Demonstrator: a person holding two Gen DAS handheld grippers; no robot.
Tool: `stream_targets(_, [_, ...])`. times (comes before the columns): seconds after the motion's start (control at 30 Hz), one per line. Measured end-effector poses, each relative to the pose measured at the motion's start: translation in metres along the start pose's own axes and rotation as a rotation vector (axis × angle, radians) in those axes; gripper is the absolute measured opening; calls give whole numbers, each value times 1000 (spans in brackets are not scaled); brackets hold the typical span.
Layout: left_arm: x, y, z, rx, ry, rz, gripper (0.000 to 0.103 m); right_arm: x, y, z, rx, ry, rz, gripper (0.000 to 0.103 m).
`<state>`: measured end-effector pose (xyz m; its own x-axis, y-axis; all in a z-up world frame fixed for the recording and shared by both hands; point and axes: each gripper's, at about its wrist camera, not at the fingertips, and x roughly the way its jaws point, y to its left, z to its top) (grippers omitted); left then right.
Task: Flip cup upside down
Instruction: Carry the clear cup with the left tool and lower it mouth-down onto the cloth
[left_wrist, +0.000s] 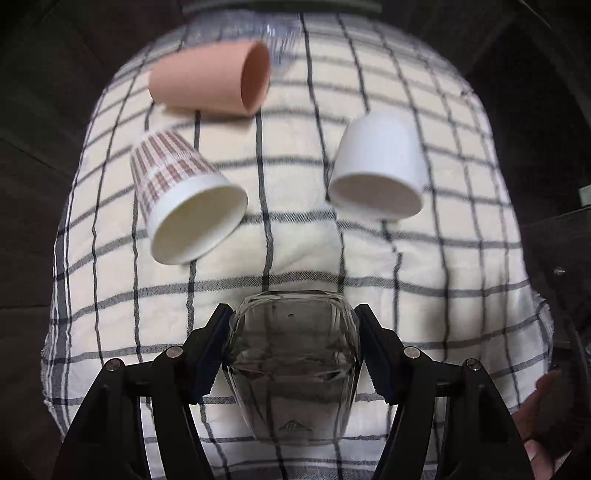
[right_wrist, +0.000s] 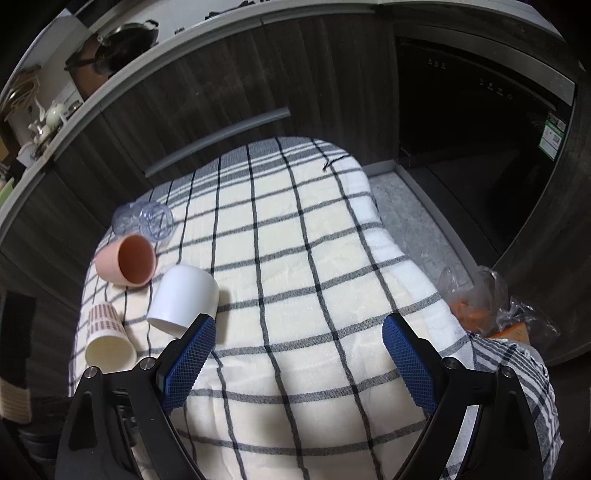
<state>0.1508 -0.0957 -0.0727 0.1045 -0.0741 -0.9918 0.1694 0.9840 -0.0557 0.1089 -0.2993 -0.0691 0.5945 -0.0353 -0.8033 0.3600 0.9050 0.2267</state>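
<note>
perhaps a clear cup (left_wrist: 293, 363), rim hidden, in left gripper (left_wrist: 293, 354)

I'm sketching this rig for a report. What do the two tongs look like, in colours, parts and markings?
Both tongs are matte black, angular linkage arms with round silver pivot screws. The right tongs carry bright blue pads with a fine mesh texture. The left tongs have darker, navy-looking pads with serrated edges. No cables or sleeves show.
</note>
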Motion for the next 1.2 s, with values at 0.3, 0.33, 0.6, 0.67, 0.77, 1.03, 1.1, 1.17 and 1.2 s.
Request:
stream_targets(0.3, [-35, 1, -15, -1, -246, -2, 65, -5, 7, -5, -21, -26, 9, 92])
stream_targets(0.33, [-35, 1, -13, -2, -280, 7, 65, -5, 8, -6, -29, -27, 9, 92])
stream_targets(0.6, [-46, 16, -28, -37, -544, 3, 66, -4, 12, -10, -67, -47, -11, 92])
stream_targets(0.67, [-42, 21, -30, -51, -610, -35, 66, -3, 12, -11, -72, -50, -18, 92])
stream_targets(0.77, [-36, 18, -35, -32, -684, -5, 66, -4, 12, -12, -82, -58, -26, 92])
stream_targets(1.03, [-8, 21, -40, -42, -653, -12, 66, -1, 13, -14, -99, -57, -39, 92])
stream_targets(1.1, [-7, 19, -43, -33, -663, -6, 66, 0, 13, -15, -102, -54, -37, 92])
stream_targets(1.17, [-7, 18, -43, -33, -654, -10, 66, 2, 14, -16, -104, -48, -34, 92])
stream_targets(1.2, [-7, 17, -43, -32, -652, -8, 66, 3, 14, -16, -104, -45, -32, 92])
